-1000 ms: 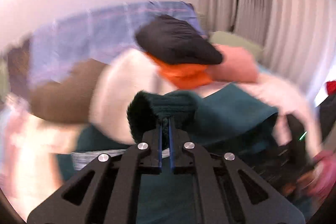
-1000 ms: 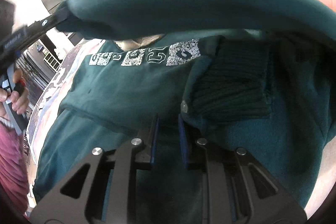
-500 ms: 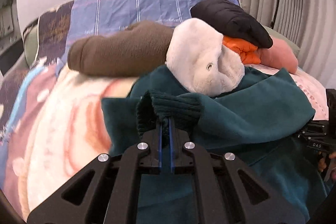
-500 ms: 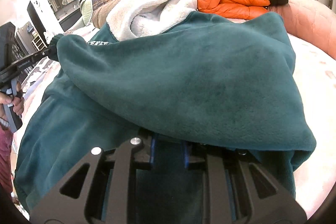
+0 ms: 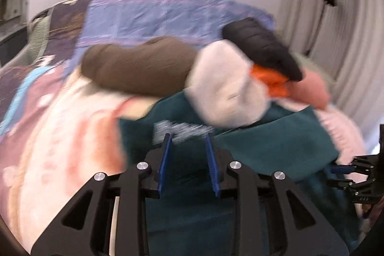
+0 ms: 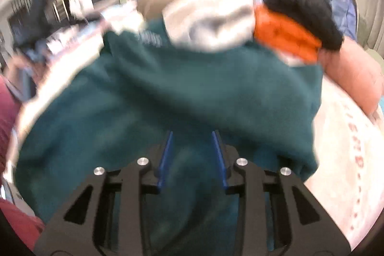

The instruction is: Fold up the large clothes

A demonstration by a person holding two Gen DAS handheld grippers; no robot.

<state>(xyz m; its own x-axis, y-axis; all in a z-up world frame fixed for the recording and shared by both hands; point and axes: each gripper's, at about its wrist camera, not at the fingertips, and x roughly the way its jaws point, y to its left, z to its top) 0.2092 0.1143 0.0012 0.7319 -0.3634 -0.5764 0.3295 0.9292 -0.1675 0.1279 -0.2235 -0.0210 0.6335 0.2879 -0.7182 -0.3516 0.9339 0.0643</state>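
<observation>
The left gripper [image 5: 188, 136] stands with its blue-lined jaws spread wide and nothing between them, poised over the dark green sweatshirt [image 5: 276, 150]. The right gripper [image 6: 192, 134] is equally wide and holds nothing, above the same sweatshirt [image 6: 182, 92]. The garment lies folded over on the patterned bedspread [image 5: 60, 136], just in front of a pile of clothes [image 5: 225, 85].
</observation>
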